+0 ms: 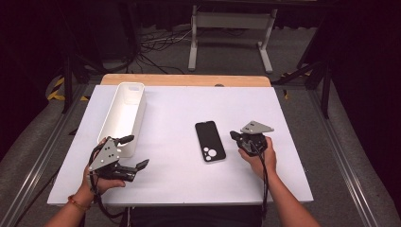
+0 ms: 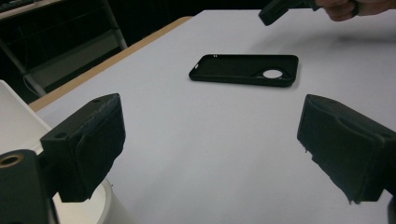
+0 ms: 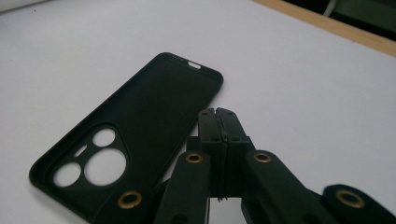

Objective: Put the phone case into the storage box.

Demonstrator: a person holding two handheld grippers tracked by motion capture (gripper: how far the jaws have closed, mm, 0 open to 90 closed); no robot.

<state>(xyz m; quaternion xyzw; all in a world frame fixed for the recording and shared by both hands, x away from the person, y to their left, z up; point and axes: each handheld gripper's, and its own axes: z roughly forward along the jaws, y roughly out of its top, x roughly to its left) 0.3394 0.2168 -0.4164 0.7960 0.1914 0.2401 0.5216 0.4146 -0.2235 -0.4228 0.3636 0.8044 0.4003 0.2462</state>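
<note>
A black phone case (image 1: 210, 141) lies flat on the white table (image 1: 179, 109), inner side up, camera cut-outs toward the person. My right gripper (image 1: 235, 136) sits just right of the case, jaws pressed together with nothing between them; in the right gripper view the shut tips (image 3: 218, 113) stand beside the case (image 3: 135, 126). My left gripper (image 1: 135, 152) rests at the front left of the table, jaws wide apart and empty, pointing across at the case (image 2: 245, 70), well short of it. In the left gripper view its two pads (image 2: 88, 140) frame bare table.
A long white bin (image 1: 124, 113) stands at the table's left, right beside my left gripper; its wall (image 2: 14, 126) shows in the left gripper view. A wooden strip (image 1: 184, 79) runs along the far table edge. Beyond it are a metal stand and cables on the floor.
</note>
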